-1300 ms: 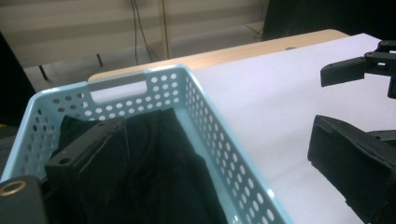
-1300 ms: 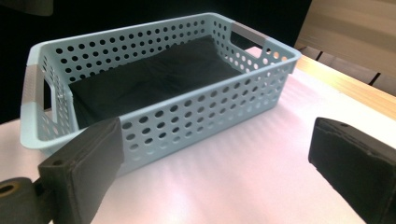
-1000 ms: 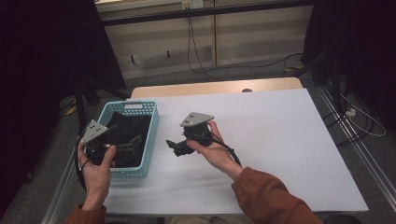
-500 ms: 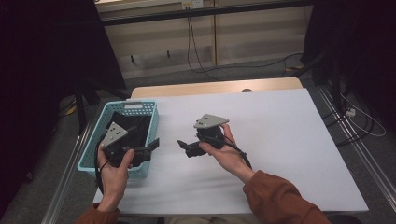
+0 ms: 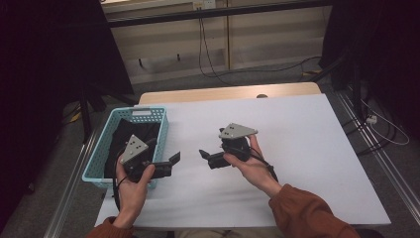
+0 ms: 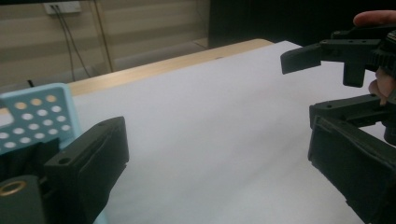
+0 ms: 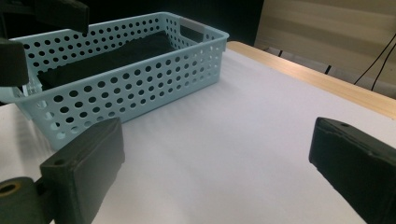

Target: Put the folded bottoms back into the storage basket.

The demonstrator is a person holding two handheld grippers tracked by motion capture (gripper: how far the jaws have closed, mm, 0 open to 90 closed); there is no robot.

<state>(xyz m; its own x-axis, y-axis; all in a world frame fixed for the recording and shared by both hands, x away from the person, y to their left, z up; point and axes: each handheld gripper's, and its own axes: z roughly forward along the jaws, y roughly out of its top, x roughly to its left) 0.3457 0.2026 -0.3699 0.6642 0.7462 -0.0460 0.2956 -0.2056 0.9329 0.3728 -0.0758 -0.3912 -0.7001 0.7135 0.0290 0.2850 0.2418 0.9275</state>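
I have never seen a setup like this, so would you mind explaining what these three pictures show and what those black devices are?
A person sits at a white table holding a hand-operated two-jaw gripper in each hand: the left gripper and the right gripper. The high view looks down from above. The other two pictures come from cameras riding on each gripper, looking along its black jaws. A light blue perforated basket with dark cloth inside stands at the table's left. Both grippers are open and hold nothing, facing each other over bare tabletop.
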